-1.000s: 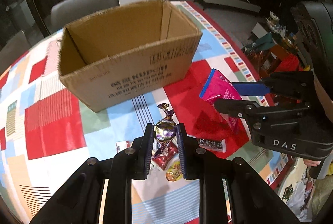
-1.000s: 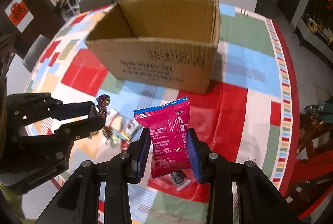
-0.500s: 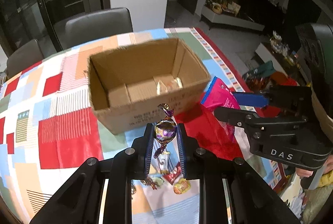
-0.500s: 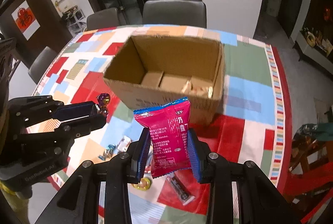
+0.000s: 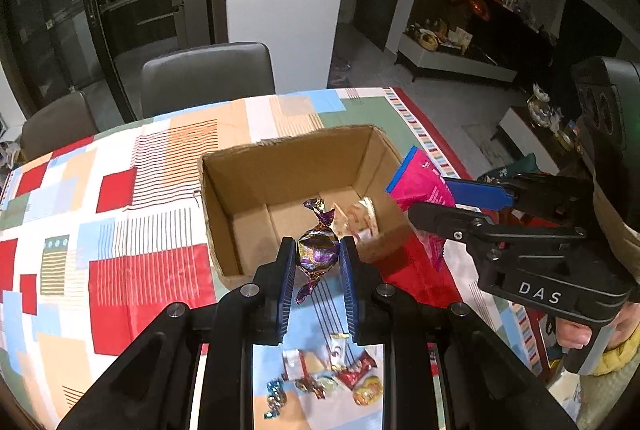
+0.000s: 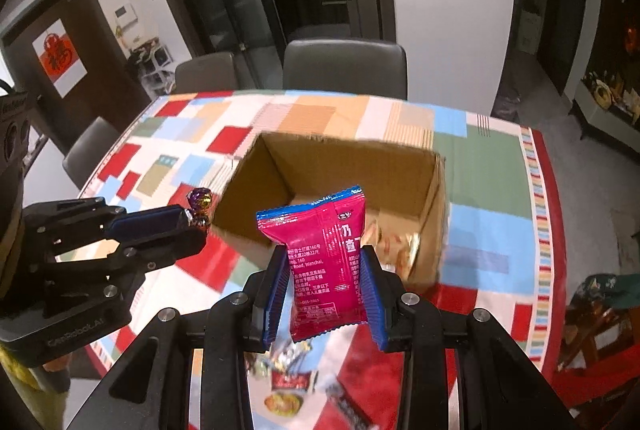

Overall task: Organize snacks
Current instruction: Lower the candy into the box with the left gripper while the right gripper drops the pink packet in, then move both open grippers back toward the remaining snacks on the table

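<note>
Looking over the surface (image 5: 120, 270) with its patchwork cloth, we see the open cardboard box (image 5: 296, 166) standing near the middle, a few wrapped snacks already lying on its floor. We judge that we are in the carrying step: both picks are made and both loads hang near the box's near wall, not yet over the opening.

Our right tool (image 6: 322, 286) is closed partway on the pink packet (image 6: 320, 258), its blue pads pressing the packet's two sides and holding it upright. Our left tool (image 5: 319, 258) is closed almost fully on a purple foil candy (image 5: 318, 250), gripped round its middle with the twisted ends sticking out above and below.

The loose sweets (image 5: 328, 382) lie in a small heap on the surface beneath the tools, waiting to be sorted.

Next, we think, each tool needs to go forward past the rim until its load hangs clear over the box's inside, then open. The candy is small, so it should drop clean; the packet is wider and could catch the wall if released too early.
</note>
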Tool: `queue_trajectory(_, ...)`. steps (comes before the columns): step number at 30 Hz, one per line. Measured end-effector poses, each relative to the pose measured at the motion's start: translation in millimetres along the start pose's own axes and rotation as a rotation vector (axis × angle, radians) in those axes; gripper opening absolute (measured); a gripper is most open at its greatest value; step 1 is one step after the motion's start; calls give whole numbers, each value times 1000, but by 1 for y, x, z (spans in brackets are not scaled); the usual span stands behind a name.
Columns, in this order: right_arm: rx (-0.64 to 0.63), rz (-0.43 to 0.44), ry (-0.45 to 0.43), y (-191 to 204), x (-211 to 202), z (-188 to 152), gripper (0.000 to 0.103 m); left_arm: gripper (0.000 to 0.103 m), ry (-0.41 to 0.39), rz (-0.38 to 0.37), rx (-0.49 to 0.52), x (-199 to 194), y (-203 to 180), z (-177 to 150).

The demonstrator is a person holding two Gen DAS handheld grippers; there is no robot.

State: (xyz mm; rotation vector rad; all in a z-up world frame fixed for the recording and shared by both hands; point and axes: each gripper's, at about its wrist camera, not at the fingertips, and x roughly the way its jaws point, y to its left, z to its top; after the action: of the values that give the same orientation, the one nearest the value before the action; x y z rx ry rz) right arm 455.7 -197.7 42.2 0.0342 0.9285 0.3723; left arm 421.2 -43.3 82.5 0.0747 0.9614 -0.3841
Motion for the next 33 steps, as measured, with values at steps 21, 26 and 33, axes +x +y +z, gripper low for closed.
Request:
queue_trajectory(21,34,-63,-13,-25,42,20,52,56,-24,71,-48,47,26,24)
queue_trajectory(26,11,-64,8,-19,38,7,52,57,-30,106,-27,36,22,7)
queue_trajectory(33,-21,-45,24,-4,20,-16,52,57,-41,104,-17,9,16,-23)
